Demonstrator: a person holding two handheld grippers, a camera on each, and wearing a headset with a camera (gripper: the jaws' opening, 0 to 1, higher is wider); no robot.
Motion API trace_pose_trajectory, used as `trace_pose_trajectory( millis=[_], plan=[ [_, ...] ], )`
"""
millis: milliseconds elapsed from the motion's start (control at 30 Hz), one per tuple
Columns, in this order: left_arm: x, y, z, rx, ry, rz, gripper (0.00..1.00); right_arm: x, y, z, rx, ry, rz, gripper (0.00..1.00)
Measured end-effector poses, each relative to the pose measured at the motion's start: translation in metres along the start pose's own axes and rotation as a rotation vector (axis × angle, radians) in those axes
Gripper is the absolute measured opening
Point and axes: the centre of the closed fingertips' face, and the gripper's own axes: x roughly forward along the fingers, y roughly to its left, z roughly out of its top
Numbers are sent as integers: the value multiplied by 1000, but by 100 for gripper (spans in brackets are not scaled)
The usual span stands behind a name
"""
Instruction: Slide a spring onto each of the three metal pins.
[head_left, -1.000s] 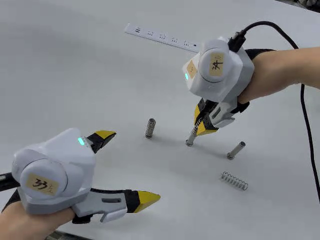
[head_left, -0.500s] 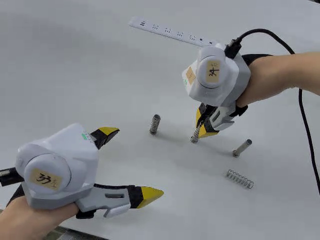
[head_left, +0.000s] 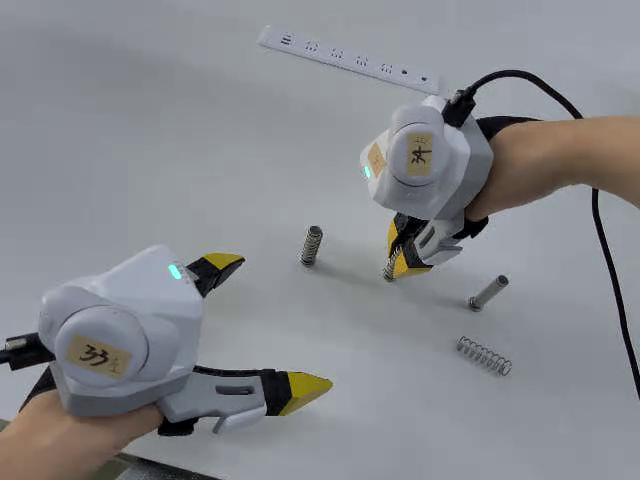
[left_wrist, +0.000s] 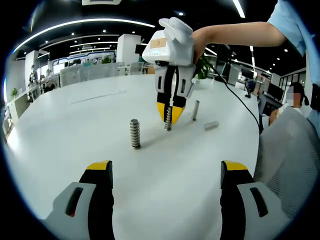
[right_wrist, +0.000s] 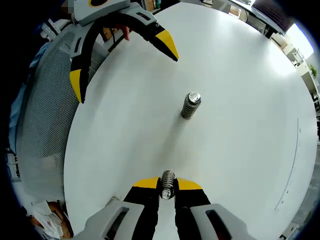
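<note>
My right gripper (head_left: 405, 256) is shut on a spring (right_wrist: 168, 180) that sits over the middle metal pin (head_left: 389, 270); in the right gripper view the coil shows between the yellow tips. To its left stands a pin wearing a spring (head_left: 311, 245) (left_wrist: 135, 133) (right_wrist: 190, 104). To the right a bare pin (head_left: 488, 292) (left_wrist: 195, 110) stands upright, and a loose spring (head_left: 484, 356) (left_wrist: 211, 125) lies on the table nearby. My left gripper (head_left: 265, 325) (left_wrist: 167, 170) hovers open at the near left, with nothing between its fingers.
A white power strip (head_left: 345, 57) lies at the far side of the white table (head_left: 150, 130). A black cable (head_left: 605, 250) trails from the right gripper along the right. In the right gripper view the left gripper (right_wrist: 122, 65) hangs beyond the sprung pin.
The right gripper has come down a little, carrying its spring further down over the middle pin. The left gripper has stayed open and almost still; the head camera has shifted slightly.
</note>
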Motion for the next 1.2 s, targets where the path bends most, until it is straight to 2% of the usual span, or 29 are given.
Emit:
trace_pose_trajectory(
  millis=[167, 233, 900, 1033, 1200],
  plan=[
    [1, -1, 1, 0, -1, -4, 87, -1, 2, 0, -1, -1, 3, 8],
    [0, -1, 1, 1, -1, -3, 87, 0, 6, 2, 12, -8, 24, 8],
    [-1, -2, 2, 3, -4, -2, 87, 2, 8, 3, -9, -10, 6, 9],
    [-2, -2, 2, 3, -4, -1, 87, 4, 7, 3, 7, -26, 4, 20],
    [-2, -2, 3, 5, -4, 0, 87, 5, 6, 4, 20, -45, -10, 42]
  ],
)
